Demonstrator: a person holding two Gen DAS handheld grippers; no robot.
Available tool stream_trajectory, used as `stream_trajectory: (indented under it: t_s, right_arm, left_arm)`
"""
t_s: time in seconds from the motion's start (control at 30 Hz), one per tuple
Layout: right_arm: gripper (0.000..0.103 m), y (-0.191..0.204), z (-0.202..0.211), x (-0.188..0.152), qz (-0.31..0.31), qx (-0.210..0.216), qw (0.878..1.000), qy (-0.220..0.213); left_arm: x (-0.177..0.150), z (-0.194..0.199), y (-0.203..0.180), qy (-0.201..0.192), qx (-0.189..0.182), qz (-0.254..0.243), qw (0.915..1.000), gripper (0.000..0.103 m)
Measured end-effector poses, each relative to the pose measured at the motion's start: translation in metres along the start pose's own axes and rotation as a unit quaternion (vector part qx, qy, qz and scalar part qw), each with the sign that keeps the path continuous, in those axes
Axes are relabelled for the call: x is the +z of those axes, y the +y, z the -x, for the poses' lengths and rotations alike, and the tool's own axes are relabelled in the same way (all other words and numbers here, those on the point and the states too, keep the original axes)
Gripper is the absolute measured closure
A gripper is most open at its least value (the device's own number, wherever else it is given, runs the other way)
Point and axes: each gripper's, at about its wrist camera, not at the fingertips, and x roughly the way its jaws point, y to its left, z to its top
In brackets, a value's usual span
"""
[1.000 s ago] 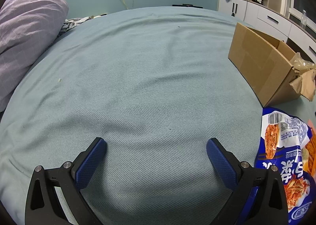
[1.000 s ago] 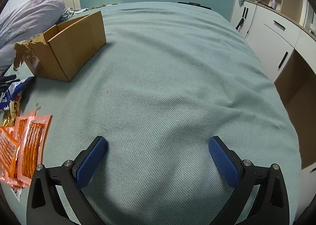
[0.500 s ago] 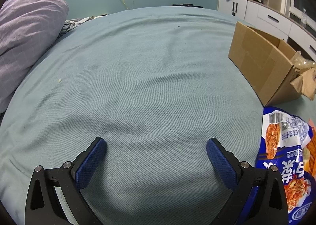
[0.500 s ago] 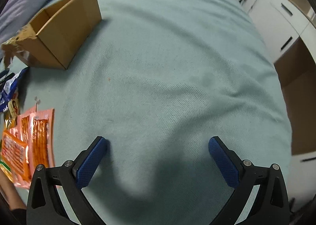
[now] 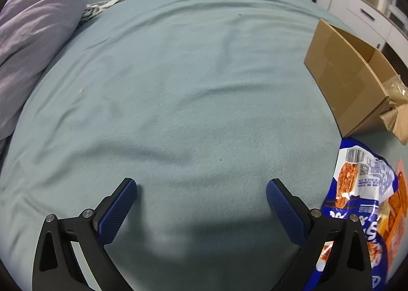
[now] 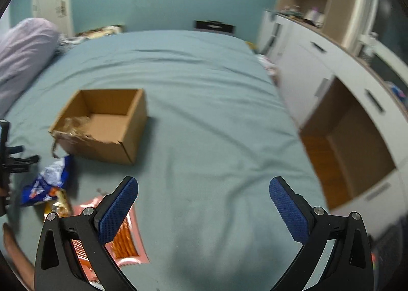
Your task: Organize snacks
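An open cardboard box (image 6: 107, 125) sits on the teal bed, with crumpled brown paper at its near edge; it also shows in the left wrist view as a cardboard box (image 5: 349, 79) at the right. A blue snack bag (image 5: 357, 189) lies just right of my left gripper (image 5: 201, 198), which is open and empty over bare sheet. Seen from the right wrist, the blue snack bag (image 6: 48, 178) lies left of centre and orange snack packets (image 6: 127, 240) lie under the left finger. My right gripper (image 6: 204, 198) is open and empty, raised above the bed.
A purple pillow (image 5: 30, 48) lies at the bed's left. White cabinets (image 6: 344, 81) with an open wooden cubby (image 6: 349, 143) line the right side of the bed. The other gripper's black frame (image 6: 7, 153) and a hand show at the left edge.
My right gripper has lifted and tilted up, so the box interior and the wall now show. The left gripper has tipped slightly down and barely shifted.
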Motion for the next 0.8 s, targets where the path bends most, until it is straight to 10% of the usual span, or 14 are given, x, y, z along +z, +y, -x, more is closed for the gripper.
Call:
stream_trajectory:
  t_s: [0.2, 0.4, 0.6, 0.8]
  right_arm:
    - [0.0, 0.027, 0.016, -0.001, -0.012, 0.065, 0.997, 0.026]
    - [0.0, 0.039, 0.033, -0.011, 0.039, 0.07, 0.997, 0.007]
    - [0.0, 0.039, 0.045, -0.026, 0.04, 0.093, 0.995, 0.003]
    - [0.0, 0.032, 0.044, -0.027, 0.009, 0.113, 0.993, 0.018]
  left_arm:
    - [0.007, 0.052, -0.015, -0.058, 0.04, -0.014, 0.9974, 0.0]
    - [0.008, 0.118, -0.037, -0.133, -0.055, -0.005, 0.9896, 0.0]
    - [-0.009, 0.161, -0.074, -0.137, 0.013, -0.042, 0.9896, 0.0]
    - [-0.025, 0.181, -0.098, -0.12, -0.059, -0.065, 0.9889, 0.0]
